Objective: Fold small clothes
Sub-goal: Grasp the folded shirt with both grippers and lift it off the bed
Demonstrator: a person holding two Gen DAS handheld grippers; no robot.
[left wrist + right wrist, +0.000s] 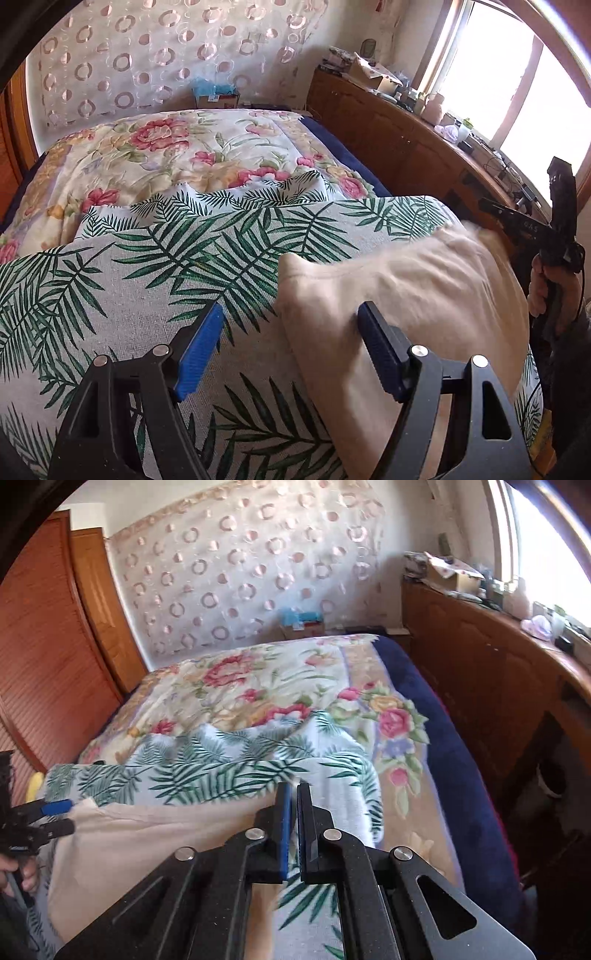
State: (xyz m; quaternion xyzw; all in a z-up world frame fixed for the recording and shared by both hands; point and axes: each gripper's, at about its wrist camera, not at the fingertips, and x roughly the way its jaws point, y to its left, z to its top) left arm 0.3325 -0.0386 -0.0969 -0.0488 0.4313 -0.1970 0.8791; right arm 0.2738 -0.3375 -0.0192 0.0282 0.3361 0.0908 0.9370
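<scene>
- Evidently early in the fold: the cream garment point(399, 280) lies mostly spread on the palm-leaf cloth point(155, 258) over the bed point(417, 686), one layer rumpled, no finished folded shape visible.
- Left gripper point(291, 350): jaws wide apart, straddling the garment's left edge; pads not pressing it, nothing held.
- Right gripper point(294, 830): jaws closed almost together at the garment's far right edge. Whether cloth is pinched between them, I cannot tell.
- Remaining, by my judgement: bring the edges over and flatten.
- Garment is motion-blurred; its type, sleeves and near hem are cut off or hidden behind the grippers.
</scene>
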